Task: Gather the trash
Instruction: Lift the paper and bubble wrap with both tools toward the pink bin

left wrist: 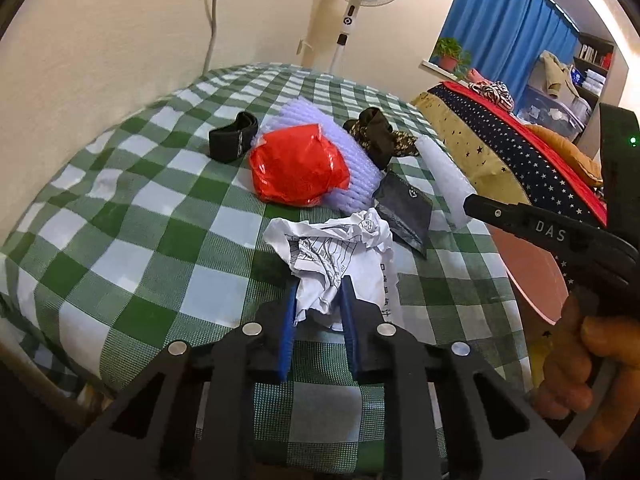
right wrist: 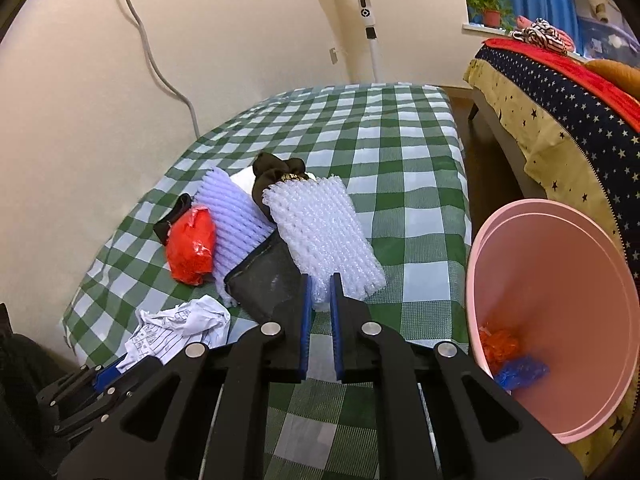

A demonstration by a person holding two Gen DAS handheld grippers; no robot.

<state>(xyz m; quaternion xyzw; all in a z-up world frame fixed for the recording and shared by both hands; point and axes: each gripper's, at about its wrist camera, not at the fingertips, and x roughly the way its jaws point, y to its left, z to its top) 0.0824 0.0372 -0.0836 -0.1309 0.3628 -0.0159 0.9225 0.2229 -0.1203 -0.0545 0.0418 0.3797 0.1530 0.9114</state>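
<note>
My left gripper (left wrist: 320,296) is shut on a crumpled sheet of white printed paper (left wrist: 336,248) near the front of the green checked table (left wrist: 140,220). My right gripper (right wrist: 320,292) is shut on the near edge of a white foam net sheet (right wrist: 320,232), which lies flat on the cloth. A red plastic bag (left wrist: 296,168), a lilac foam net (left wrist: 352,160) and a black pouch (left wrist: 404,208) lie in a heap behind the paper. Just right of the table stands a pink bin (right wrist: 560,280), tilted towards me, with orange and blue scraps at its bottom.
A black band (left wrist: 232,136) and a dark camouflage cloth (left wrist: 376,132) lie among the heap. A bed with a star-pattern cover (right wrist: 580,120) stands behind the bin. A white standing fan (right wrist: 368,12) is beyond the table's far end, and a wall runs along the left.
</note>
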